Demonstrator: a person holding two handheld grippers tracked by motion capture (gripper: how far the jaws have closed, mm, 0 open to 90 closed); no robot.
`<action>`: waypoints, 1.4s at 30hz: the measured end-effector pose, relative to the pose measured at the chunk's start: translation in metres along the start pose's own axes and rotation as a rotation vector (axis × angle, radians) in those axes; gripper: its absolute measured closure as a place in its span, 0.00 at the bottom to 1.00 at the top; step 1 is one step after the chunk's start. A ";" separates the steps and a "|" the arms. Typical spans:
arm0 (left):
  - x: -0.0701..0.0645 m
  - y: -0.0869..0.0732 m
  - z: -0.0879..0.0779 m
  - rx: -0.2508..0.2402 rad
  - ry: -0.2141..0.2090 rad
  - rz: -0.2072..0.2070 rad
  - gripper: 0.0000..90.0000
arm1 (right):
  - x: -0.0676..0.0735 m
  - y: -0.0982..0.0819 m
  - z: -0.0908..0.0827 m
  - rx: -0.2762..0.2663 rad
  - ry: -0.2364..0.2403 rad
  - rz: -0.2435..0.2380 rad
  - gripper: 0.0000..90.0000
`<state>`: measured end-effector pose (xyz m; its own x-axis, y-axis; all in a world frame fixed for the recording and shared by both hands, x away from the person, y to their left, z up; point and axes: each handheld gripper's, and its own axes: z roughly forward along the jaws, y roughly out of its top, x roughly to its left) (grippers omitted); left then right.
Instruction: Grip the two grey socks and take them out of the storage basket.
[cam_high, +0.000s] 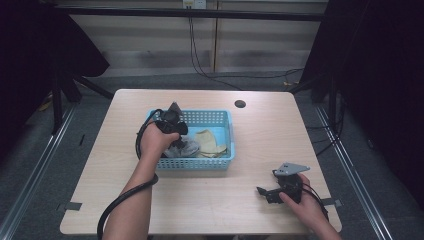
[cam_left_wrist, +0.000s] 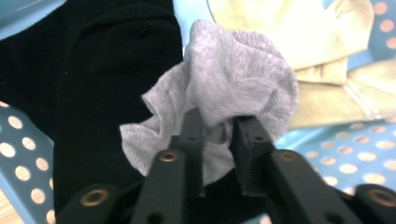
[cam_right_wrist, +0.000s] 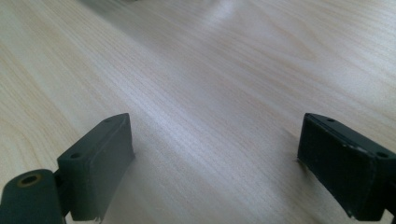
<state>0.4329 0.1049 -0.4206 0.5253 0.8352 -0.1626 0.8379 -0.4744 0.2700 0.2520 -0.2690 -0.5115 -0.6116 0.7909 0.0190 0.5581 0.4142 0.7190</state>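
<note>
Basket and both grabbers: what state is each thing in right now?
Blue basket: upright on the table, holding cloth items.
Grey sock: bunched, pinched in the left gripper.
Black sock: lying in the basket under the grey one.
Beige cloth: crumpled in the basket.
Right gripper: open, low over bare table.

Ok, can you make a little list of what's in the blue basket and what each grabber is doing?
basket: blue, with holes, on the table
inside: grey sock, black sock, beige cloth
left gripper: in the basket, jaws pinched on a fold of the grey sock
right gripper: jaws wide apart, nothing between them, over bare table
right gripper place: near the table's front right, away from the basket
</note>
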 end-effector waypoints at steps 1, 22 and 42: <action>0.000 0.000 0.000 0.000 0.000 0.000 0.79 | 0.000 0.000 0.000 0.000 0.000 0.000 0.11; 0.009 0.001 -0.021 0.037 -0.027 0.013 0.97 | 0.000 0.000 0.000 0.000 0.001 0.000 0.11; -0.005 0.023 -0.083 0.036 -0.024 0.038 0.97 | 0.000 0.000 0.000 0.002 0.001 -0.001 0.11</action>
<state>0.4376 0.1130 -0.3352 0.5602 0.8095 -0.1759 0.8217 -0.5160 0.2419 0.2518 -0.2690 -0.5113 -0.6126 0.7902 0.0186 0.5586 0.4161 0.7175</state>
